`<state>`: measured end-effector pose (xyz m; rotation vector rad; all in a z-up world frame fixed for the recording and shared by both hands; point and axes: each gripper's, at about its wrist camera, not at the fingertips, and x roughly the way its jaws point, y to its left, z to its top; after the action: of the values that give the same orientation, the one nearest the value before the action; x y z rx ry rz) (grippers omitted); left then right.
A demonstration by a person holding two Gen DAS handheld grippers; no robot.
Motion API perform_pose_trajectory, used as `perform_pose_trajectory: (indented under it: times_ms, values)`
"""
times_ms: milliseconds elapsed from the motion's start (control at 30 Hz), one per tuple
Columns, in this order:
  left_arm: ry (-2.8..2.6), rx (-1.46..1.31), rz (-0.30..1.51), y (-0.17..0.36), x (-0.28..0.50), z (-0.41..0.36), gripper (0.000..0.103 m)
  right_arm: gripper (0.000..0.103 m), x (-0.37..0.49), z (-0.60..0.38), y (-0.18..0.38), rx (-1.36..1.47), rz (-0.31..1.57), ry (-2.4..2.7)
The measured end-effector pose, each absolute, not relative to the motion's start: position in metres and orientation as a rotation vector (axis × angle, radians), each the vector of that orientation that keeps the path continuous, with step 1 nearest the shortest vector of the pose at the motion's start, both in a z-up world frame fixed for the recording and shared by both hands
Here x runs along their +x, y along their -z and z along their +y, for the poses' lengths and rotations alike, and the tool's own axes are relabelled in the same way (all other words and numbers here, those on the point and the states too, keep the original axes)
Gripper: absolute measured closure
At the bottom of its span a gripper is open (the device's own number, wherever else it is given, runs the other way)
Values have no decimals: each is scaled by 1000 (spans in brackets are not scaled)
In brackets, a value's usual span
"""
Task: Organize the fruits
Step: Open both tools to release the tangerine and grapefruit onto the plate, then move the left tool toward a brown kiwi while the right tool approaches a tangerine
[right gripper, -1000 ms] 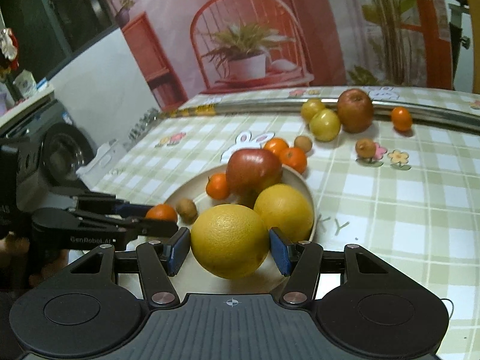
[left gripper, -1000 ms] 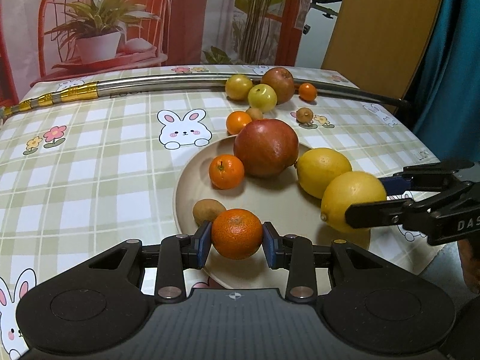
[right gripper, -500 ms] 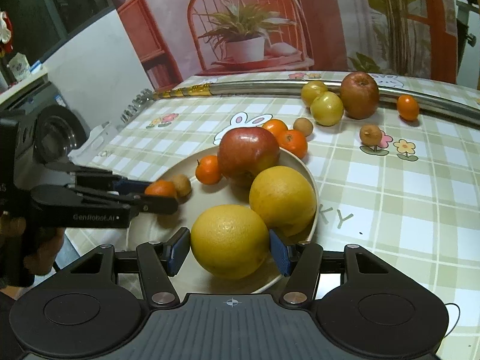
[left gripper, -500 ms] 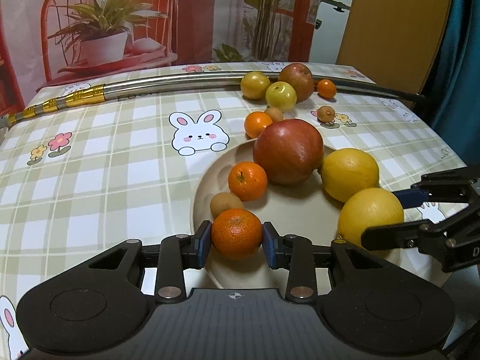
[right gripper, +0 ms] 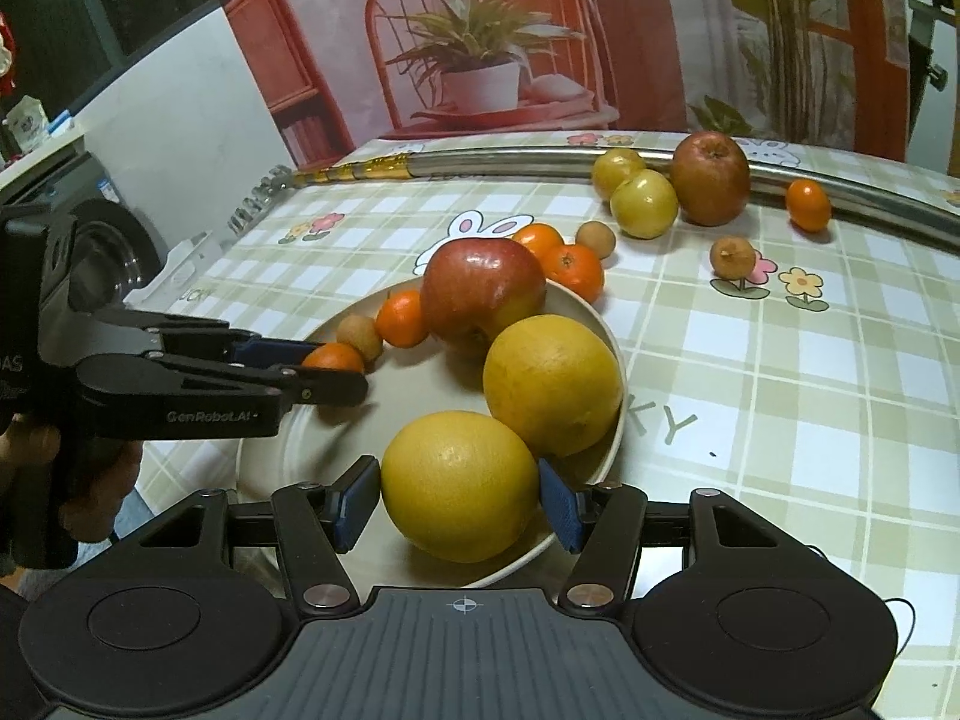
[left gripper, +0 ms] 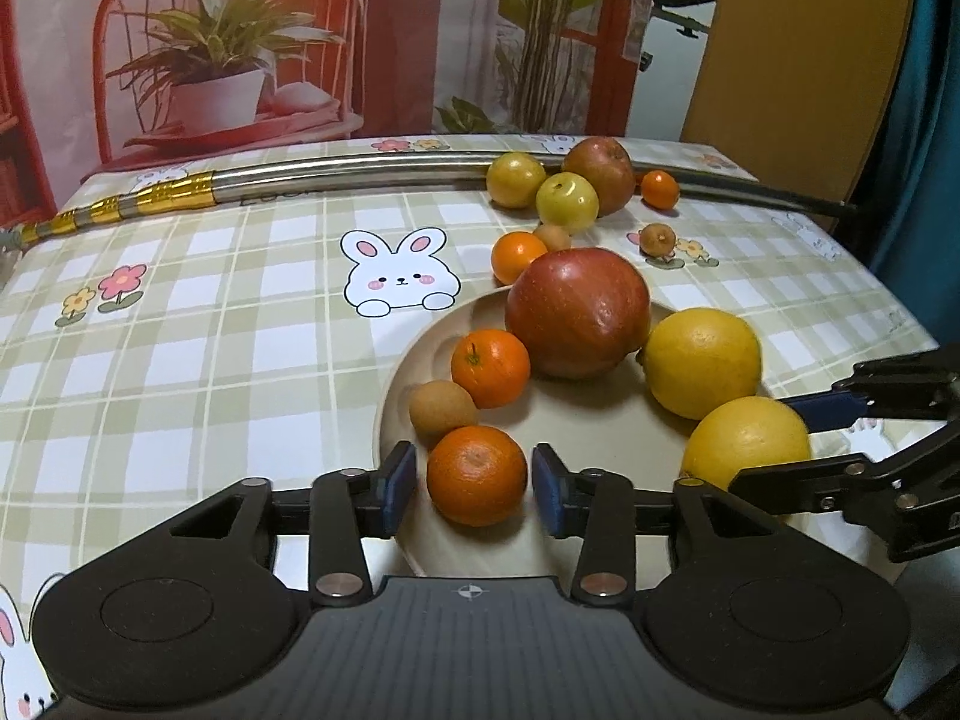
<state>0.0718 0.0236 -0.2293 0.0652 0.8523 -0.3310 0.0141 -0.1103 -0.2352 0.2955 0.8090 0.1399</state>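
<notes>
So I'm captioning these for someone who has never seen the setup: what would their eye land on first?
Probably the beige plate crowded with fruit, the big red apple at its back. Then the two claws at its near edge: the left claw has just opened, an orange sitting loose between its pads, and the right claw grips a yellow citrus. More fruit lies along the metal pole behind.

Your plate (left gripper: 396, 396) shows a matt, smooth beige finish. On it, the red apple (left gripper: 577, 312) is glossy and smooth; the lemons (left gripper: 702, 363) and the tangerine (left gripper: 477, 475) carry dimpled, dull-sheen peel. Beyond the plate, you have a polished metal pipe (left gripper: 360, 171) with gold foil wrapping. The checked tablecloth (left gripper: 180, 330) looks smooth, with a slight sheen.
</notes>
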Motion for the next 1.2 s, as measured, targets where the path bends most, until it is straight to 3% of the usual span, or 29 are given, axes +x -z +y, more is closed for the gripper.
perform_pose_trajectory:
  times_ms: [433, 1000, 1200]
  values:
    - [237, 9, 740, 196, 35, 34, 30, 48, 1, -113, 219, 287, 721, -123]
    - [150, -115, 676, 157, 51, 57, 17, 48, -5, -168, 165, 249, 491, 88]
    - [123, -77, 631, 138, 66, 57, 17, 48, 5, -186, 147, 213, 429, 157]
